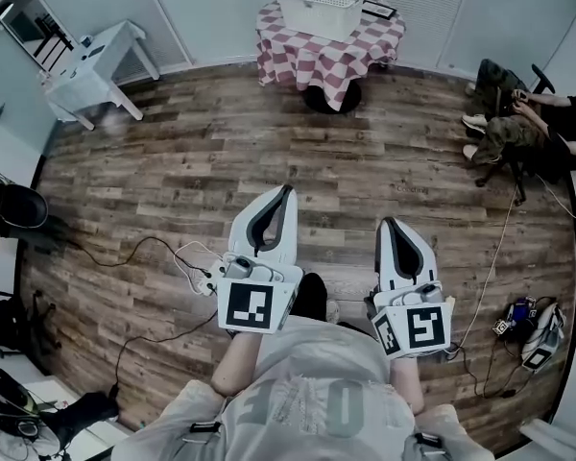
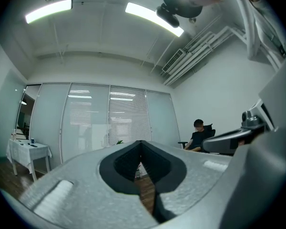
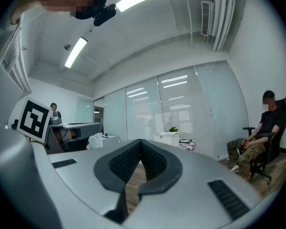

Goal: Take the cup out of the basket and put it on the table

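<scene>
A white slatted basket stands on a round table with a red-checked cloth far ahead of me; the cup is not visible inside it. In the right gripper view the basket shows small in the distance. My left gripper and right gripper are held side by side close to my body, over the wood floor, both shut with nothing between the jaws. The left gripper and the right gripper each show their jaw tips meeting.
A white side table stands at the far left. A seated person is at the right by the wall. Cables trail across the floor at left, and gear lies at the right. A tablet lies beside the basket.
</scene>
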### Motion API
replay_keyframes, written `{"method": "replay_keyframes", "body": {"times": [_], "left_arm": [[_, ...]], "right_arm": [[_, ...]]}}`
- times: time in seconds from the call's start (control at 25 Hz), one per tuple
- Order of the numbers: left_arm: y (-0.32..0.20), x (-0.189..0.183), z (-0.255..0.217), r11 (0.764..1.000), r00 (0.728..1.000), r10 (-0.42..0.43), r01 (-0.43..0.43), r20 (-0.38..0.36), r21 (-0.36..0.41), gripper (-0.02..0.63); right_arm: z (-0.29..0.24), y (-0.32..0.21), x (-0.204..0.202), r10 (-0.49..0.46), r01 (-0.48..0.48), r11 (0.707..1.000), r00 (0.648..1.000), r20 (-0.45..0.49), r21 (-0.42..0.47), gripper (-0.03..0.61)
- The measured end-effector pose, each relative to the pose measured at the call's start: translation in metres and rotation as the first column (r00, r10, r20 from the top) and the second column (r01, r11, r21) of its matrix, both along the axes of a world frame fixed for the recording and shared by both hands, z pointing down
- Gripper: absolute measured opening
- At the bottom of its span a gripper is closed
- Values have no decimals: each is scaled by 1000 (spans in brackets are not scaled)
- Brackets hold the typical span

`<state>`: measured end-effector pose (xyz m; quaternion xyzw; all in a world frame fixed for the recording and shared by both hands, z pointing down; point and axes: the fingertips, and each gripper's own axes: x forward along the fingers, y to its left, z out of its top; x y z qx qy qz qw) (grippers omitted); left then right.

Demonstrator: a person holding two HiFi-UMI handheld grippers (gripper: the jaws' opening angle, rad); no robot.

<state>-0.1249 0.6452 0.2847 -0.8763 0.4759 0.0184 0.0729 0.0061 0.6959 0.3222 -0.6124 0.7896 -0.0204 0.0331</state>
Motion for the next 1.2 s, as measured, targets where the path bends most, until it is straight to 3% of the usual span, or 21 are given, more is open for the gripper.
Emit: {"method": "replay_keyframes", "body": {"times": [0.28, 0.44, 0.76, 1.2], "left_arm": [[-30, 20, 14, 999, 999, 41, -41, 3, -20, 3], [-65, 24, 11, 999, 999, 49, -49, 1, -10, 3], [-163, -12, 15, 1000, 1000, -2, 1, -17, -21, 3], [-266, -40, 8, 999, 999, 4, -6, -53, -39, 3]], "right_arm": [[7, -20, 12, -15, 15, 1000, 998, 66, -3, 9], [9, -58, 15, -7, 8, 1000, 999, 46, -19, 9], [2, -158, -1, -1, 1, 999, 1000, 11, -35, 9], [-4, -259, -23, 29, -29, 998, 1000, 5, -58, 9]]}}
